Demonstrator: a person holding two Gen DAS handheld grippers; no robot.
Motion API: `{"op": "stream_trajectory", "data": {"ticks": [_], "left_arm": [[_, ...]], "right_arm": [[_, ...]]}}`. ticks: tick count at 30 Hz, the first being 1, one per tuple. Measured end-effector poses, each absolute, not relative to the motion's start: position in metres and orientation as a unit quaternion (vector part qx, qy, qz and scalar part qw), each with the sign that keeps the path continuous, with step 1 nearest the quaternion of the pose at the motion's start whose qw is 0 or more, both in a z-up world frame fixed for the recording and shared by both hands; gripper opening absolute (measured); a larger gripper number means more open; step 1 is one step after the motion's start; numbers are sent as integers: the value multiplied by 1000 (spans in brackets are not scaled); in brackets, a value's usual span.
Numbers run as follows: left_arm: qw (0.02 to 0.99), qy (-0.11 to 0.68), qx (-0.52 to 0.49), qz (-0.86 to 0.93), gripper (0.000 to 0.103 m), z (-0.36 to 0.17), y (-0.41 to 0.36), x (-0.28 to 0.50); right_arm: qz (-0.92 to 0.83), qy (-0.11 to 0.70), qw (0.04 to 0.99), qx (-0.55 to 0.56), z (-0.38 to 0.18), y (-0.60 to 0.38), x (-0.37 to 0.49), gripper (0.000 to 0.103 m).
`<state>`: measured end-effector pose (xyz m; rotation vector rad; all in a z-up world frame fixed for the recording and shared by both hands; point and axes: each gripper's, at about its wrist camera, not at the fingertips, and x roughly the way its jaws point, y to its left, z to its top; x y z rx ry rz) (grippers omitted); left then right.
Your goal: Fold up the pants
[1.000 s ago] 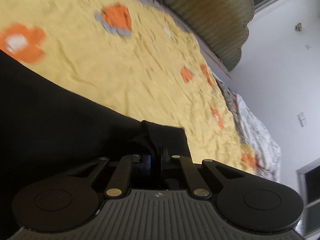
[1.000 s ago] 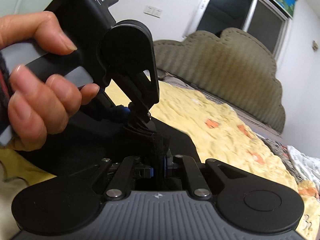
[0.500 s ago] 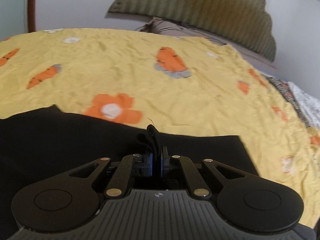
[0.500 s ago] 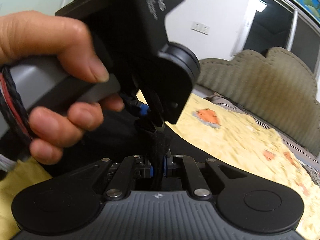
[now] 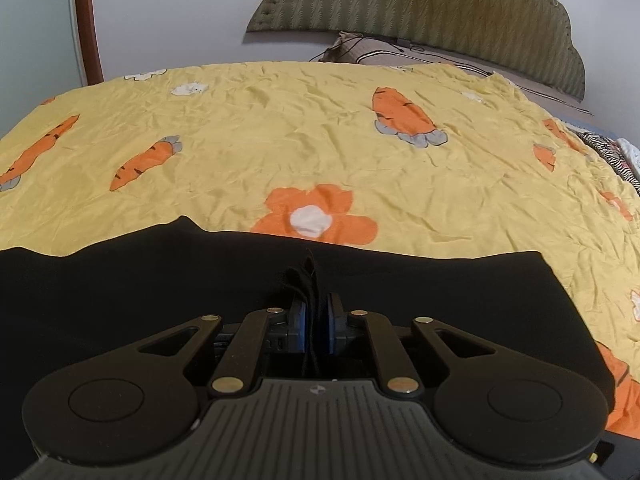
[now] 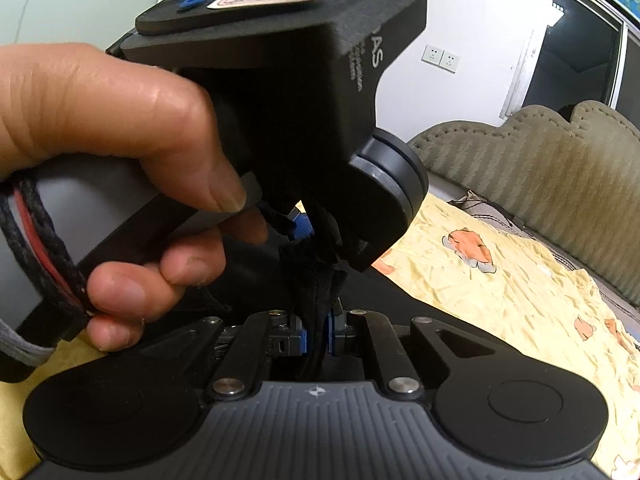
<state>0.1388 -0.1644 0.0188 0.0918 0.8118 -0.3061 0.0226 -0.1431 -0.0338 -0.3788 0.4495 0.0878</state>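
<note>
Black pants (image 5: 160, 288) lie on yellow bedspread (image 5: 280, 128).

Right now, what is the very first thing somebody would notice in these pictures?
In the right wrist view, a big hand gripping the black left gripper fills the upper left. In the left wrist view, the yellow bedspread with orange carrots covers the middle. The black pants lie across its near edge, a pinch of cloth between the jaws, which have just been opening.
</note>
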Motion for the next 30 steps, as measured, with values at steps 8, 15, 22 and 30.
{"op": "stream_trajectory", "data": {"ticks": [8,15,22,30], "left_arm": [[923,374,63,-69,43,31,-138,142],[906,421,-37,-34,67,48,-59,145],[927,370,11,62,73,83,4,122],[913,406,-18,-27,88,78,-3,122]], "right_arm": [[51,233,948,-212,-34,-153,32,8],[60,240,943,-221,-32,-153,40,9],[63,239,945,-212,-30,-155,48,9],[69,274,934,-217,-28,-152,56,12]]}}
